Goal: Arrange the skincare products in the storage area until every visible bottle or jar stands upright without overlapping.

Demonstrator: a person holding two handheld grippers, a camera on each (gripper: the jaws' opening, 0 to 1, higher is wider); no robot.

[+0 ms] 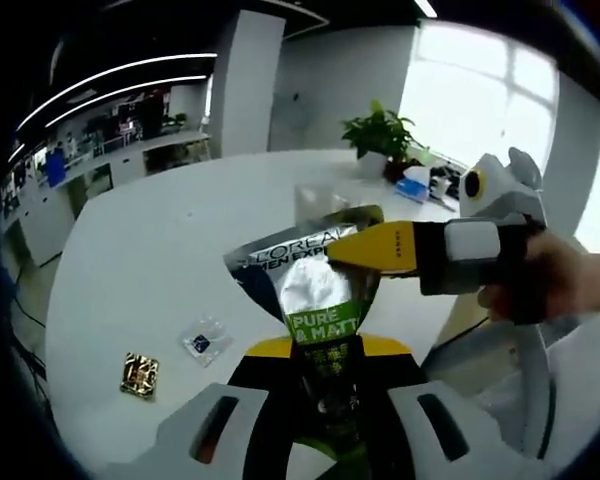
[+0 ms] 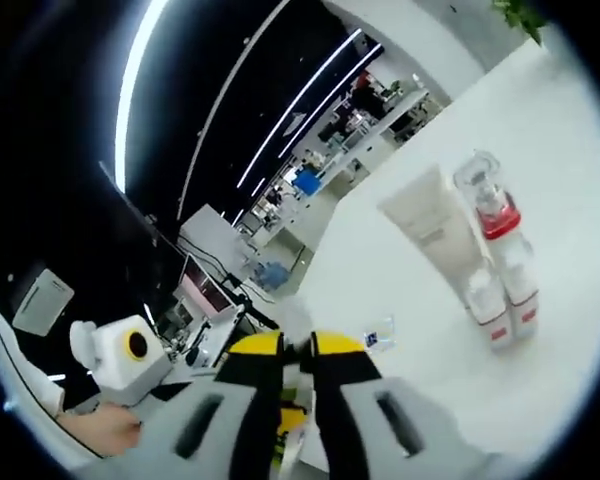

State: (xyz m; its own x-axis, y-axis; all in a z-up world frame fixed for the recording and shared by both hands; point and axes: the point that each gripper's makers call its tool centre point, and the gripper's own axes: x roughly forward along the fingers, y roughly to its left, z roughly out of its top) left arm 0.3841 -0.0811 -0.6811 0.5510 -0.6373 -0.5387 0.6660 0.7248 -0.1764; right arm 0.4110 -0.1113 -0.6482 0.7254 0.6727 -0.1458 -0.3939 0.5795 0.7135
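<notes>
Open-plan office space with strip lights and tall windows surrounds a big white worktop [image 1: 160, 260], which carries everything in play. At its far edge stands a potted plant [image 1: 380, 135] beside some blue clutter.

As for progress, part of the job looks done: in the right gripper view a cream tube [image 2: 432, 220] stands on end on the worktop, touching a clear bottle with a red collar [image 2: 488, 205], and two small white bottles with red bases [image 2: 500, 300] stand just in front of them. All four appear upright, packed close together; whether any overlap I cannot tell from this angle.

One product is not yet placed. A silver L'Oréal tube [image 1: 315, 290] with a green "PURE & MATTE" band is held up in the air above the worktop, crimped end up. The left gripper [image 1: 320, 370] has its fingers clamped on the tube's lower, dark end. The right gripper [image 1: 365, 248] comes in from the side, its yellow fingers closed on the tube's upper part, so both hold it at once. It has yet to be stood beside the others.

Smaller things lie flat nearer the worktop's near edge: a clear sachet [image 1: 202, 340] and a gold foil packet [image 1: 140, 374].
</notes>
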